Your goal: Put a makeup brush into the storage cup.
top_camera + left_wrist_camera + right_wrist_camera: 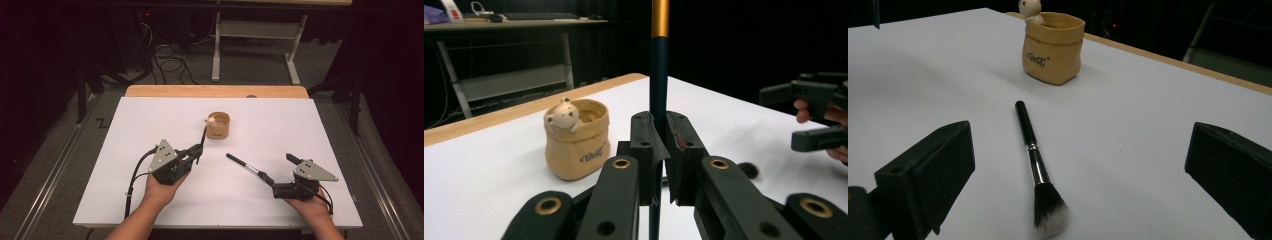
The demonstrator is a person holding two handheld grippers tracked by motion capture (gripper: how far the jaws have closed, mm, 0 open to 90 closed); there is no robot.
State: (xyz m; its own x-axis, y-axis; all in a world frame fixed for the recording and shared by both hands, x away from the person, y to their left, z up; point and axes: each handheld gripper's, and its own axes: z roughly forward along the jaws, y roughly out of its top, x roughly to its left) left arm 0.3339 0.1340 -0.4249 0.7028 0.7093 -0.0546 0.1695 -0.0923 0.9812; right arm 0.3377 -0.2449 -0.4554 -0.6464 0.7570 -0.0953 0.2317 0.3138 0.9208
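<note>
High view: left tongs (198,152) clamp slim brush (658,75) beside pot (218,125); right tongs (278,175) agape, makeup brush (1034,165) between.

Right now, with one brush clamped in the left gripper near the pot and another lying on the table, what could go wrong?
1. The left gripper pinches the thin brush handle low down, so it could pivot or slip on the way to the pot.
2. The pot is small and light-looking; the handle might knock its rim and tip it.
3. The right gripper stands open over the second brush, whose round handle could roll away when grasped.
</note>
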